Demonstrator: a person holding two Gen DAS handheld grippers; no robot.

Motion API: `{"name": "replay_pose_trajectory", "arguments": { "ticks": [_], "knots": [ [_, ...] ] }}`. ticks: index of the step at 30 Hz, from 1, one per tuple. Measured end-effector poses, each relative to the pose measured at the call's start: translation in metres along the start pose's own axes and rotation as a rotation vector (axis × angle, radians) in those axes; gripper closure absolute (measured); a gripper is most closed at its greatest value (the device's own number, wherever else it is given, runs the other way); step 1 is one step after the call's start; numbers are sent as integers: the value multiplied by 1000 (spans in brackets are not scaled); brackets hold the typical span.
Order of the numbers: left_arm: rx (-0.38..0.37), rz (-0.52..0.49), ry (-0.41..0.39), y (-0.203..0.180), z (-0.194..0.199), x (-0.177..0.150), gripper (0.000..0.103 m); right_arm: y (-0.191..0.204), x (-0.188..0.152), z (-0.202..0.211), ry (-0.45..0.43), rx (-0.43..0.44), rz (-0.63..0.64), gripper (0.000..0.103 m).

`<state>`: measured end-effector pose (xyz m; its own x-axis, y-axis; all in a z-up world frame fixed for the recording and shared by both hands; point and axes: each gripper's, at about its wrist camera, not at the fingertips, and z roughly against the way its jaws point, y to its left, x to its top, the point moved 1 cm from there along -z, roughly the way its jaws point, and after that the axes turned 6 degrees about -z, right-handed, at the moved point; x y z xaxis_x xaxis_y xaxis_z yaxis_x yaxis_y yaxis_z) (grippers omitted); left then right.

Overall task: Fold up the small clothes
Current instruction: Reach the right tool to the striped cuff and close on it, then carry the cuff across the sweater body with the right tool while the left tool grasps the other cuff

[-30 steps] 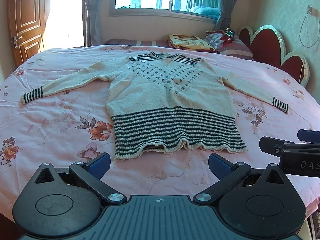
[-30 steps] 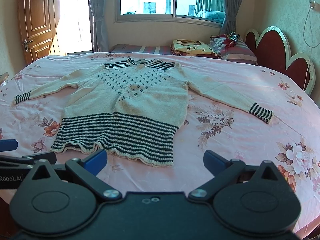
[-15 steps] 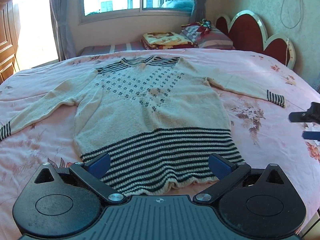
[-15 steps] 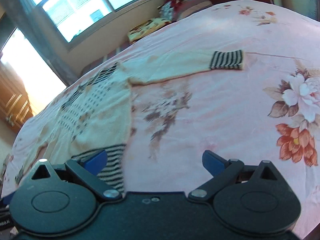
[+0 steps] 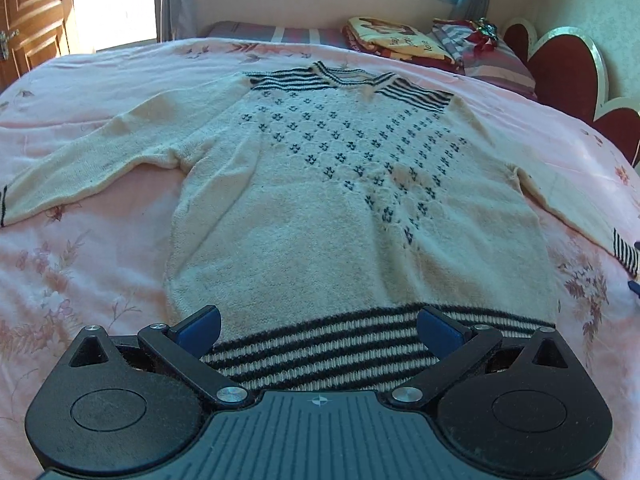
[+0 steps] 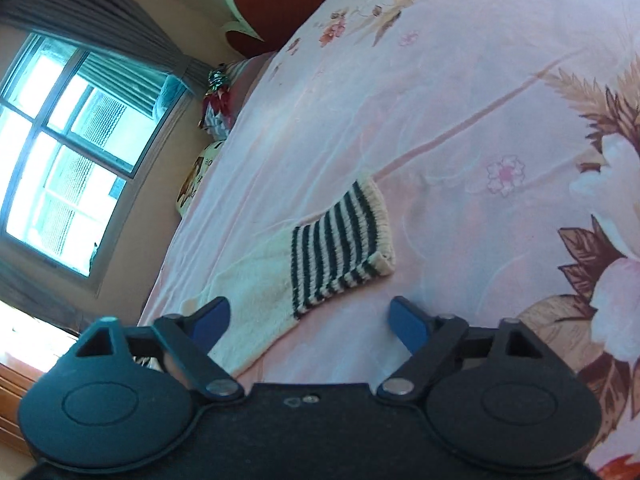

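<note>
A cream sweater (image 5: 320,208) lies flat and face up on the pink floral bed (image 5: 72,264), neck toward the top of the frame, striped hem toward the bottom, both sleeves spread out to the sides

In the left wrist view the left gripper (image 5: 318,326) hangs over the hem with its fingers (image 5: 198,326) spread wide and released — the black-and-cream hem stripes fill the gap between the two blue pads, and the body of the sweater runs up the centre of the frame from there. Whether the pads touch the knit cannot be told. The sleeve on the left of the frame runs out to the left edge; the other sleeve reaches the right edge, where its striped cuff shows

In the right wrist view the frame is tilted. The right gripper (image 6: 310,318) is also released, fingers (image 6: 408,322) wide apart, holding nothing. The striped cuff (image 6: 340,240) lies flat on the bed just above the gap between the pads, slightly left of centre — its cream sleeve runs down to the lower left, passing beside and under the left-hand pad. The right-hand pad sits over bare sheet. A window (image 6: 68,148) shows at the left, a red headboard (image 6: 276,4) at the top
</note>
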<state>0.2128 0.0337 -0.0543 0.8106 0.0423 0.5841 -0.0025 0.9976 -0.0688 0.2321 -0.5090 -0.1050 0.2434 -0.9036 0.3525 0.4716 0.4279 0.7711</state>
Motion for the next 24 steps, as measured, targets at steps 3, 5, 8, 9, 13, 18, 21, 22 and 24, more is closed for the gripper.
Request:
{"name": "replay_pose_trajectory", "arguments": {
  "ticks": [3, 5, 8, 9, 13, 18, 21, 22, 24],
  "knots": [
    [-29, 47, -4, 8, -11, 9, 0, 0, 3, -5, -10, 18, -18, 39],
    [-17, 83, -15, 12, -18, 14, 0, 2, 4, -9, -10, 20, -4, 39],
    [-28, 117, -15, 16, -28, 21, 0, 6, 7, -14, -10, 22, -5, 41],
    [-36, 129, -19, 17, -32, 22, 0, 8, 7, -17, -7, 17, -1, 48],
    [1, 170, -36, 26, -40, 28, 0, 17, 6, -23, -8, -51, 54, 82],
    [102, 201, -47, 46, -47, 31, 0, 66, -18, -33, 8, -55, 302, 93],
    [27, 284, 36, 70, -54, 27, 0, 111, -56, -41, 53, 7, 495, 93],
    [26, 305, 34, 75, -52, 23, 0, 126, -70, -45, 71, 31, 547, 93],
    [35, 323, 16, 84, -48, 19, 0, 159, -104, -50, 111, 96, 666, 94]
  ]
}}
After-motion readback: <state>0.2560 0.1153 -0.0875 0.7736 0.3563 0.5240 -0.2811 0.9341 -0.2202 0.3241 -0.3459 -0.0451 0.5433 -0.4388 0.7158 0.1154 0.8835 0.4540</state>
